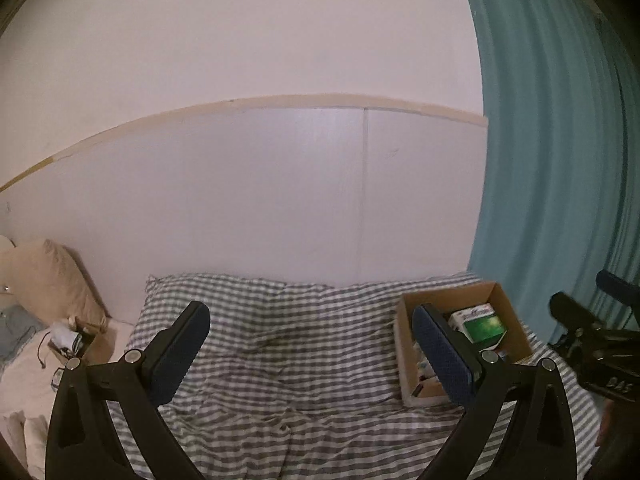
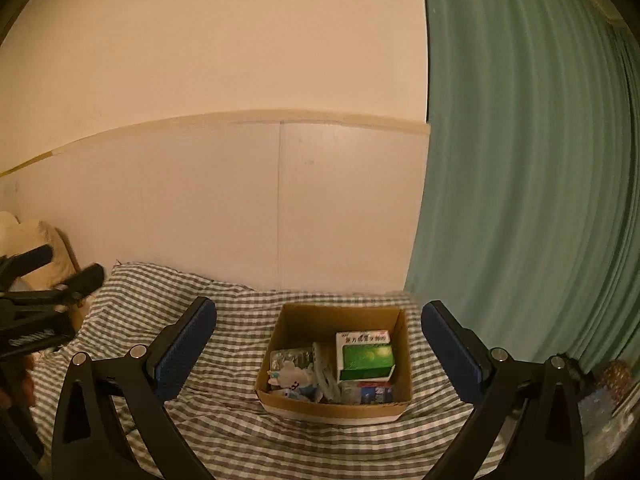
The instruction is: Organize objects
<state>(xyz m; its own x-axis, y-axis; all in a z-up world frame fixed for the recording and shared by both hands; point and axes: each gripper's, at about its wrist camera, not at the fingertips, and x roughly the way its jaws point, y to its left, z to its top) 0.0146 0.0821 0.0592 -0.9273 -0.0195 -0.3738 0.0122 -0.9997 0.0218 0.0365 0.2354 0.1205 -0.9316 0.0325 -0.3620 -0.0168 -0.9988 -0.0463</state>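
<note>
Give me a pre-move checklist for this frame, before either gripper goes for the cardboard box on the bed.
1. Left gripper free: ok, jaws wide apart, nothing between them.
2. Right gripper free: ok, jaws wide apart, nothing held.
3. Cardboard box reachable: ok, open-topped, resting on the checkered bedsheet straight ahead of the right gripper.
4. Box contents settled: ok, green and white carton and the blister pack lie inside, below the rim.
5. Other loose items to sort: cannot tell; a cluttered pile sits by the beige pillow, too small to identify.
6. Grippers apart from each other: ok.
</note>
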